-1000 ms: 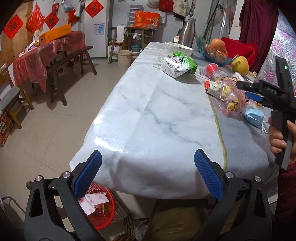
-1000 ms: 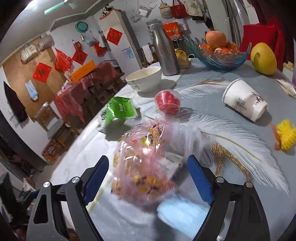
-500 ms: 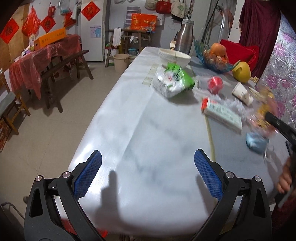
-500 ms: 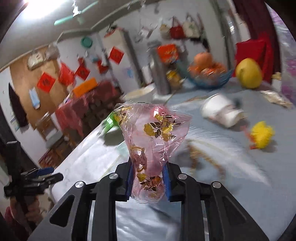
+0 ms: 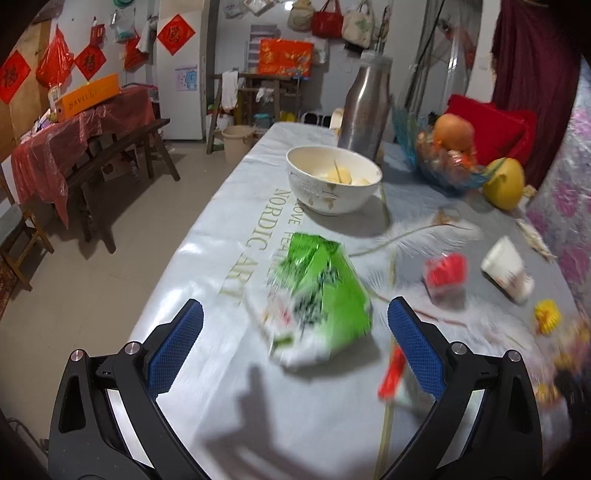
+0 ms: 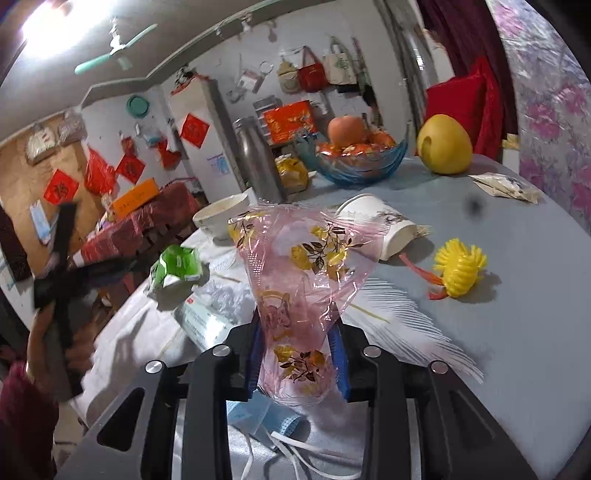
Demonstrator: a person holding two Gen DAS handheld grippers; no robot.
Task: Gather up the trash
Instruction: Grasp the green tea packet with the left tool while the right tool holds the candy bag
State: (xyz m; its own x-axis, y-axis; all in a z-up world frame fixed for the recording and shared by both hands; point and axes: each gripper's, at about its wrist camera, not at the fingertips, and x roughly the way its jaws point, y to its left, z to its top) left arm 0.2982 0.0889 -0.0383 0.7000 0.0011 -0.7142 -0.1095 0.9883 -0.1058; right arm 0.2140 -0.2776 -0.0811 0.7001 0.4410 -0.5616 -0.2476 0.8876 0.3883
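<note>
Pinching pink plastic bag [image 6: 299, 288], right gripper [image 6: 297, 354] jaws opening slightly

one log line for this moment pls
right gripper: jaws easing open, pink plastic bag between pads | left gripper: open, empty, facing green packet

Home: fruit bowl [image 6: 360, 162], hanging bags [image 5: 327, 22]

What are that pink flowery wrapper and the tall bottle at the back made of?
Pink wrapper: thin, glossy, see-through plastic film, creased, with printed gold flowers. Tall bottle: likely brushed stainless steel, judging by its dull silver sheen.
</note>
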